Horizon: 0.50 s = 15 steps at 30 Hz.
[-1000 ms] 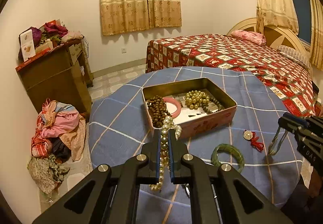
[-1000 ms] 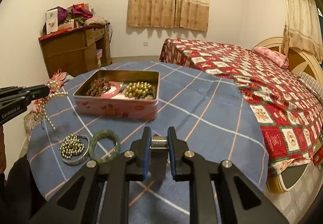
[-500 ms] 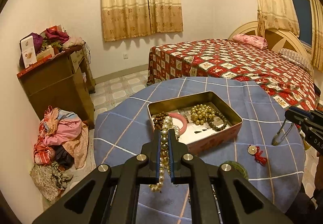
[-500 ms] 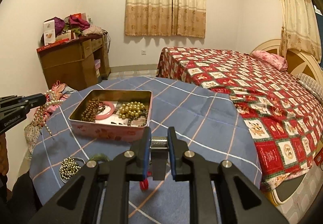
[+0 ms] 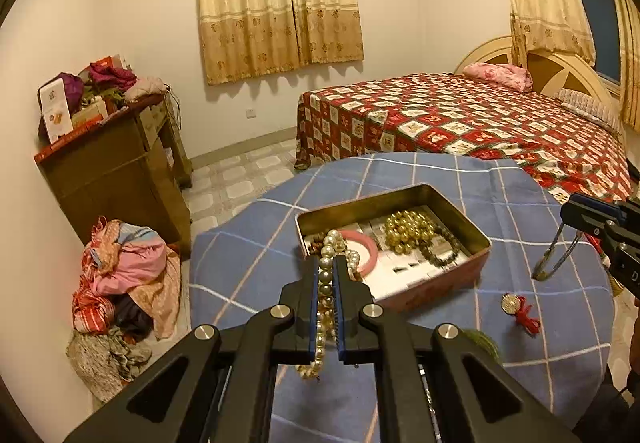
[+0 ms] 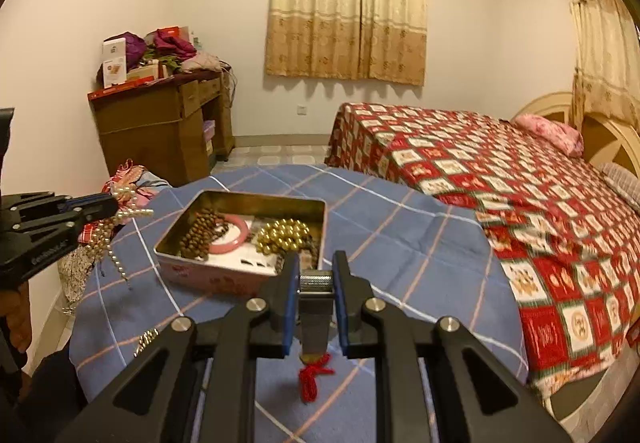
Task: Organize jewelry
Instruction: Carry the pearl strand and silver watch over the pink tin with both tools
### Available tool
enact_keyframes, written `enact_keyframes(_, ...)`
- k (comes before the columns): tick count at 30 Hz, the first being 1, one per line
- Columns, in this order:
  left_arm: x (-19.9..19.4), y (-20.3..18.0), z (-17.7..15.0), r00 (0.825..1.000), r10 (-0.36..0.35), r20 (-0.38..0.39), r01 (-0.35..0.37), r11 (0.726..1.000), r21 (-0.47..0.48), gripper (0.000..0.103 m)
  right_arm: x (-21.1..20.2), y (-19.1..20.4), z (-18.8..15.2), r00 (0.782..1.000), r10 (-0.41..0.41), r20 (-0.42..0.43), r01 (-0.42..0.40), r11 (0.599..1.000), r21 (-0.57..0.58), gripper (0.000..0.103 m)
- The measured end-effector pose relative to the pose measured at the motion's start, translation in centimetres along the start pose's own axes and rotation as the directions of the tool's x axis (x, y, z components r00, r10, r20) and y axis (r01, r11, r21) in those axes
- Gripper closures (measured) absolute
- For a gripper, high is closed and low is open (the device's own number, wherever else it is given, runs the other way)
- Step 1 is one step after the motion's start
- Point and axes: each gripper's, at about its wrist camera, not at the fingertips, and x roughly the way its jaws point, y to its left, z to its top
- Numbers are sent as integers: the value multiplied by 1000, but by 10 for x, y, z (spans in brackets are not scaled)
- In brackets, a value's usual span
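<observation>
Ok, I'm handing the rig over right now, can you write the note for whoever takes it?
Left tool: shut on the pearl necklace, held above the table's near-left part, short of the tin.
Right tool: shut on metal tweezers, tips above the coin charm with red tassel.
In the tin: brown bead string, pink bangle, gold bead bracelet, dark bead strand.
Left: pearls into the tin, then the charm and the green bangle.
</observation>
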Motion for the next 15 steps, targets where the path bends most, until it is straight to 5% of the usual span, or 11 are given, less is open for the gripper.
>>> enact_keyframes(15,42,-1,32,996,84,-7,-84,996,19,97,45,17,36,999,-34,21,35,999,-32,85)
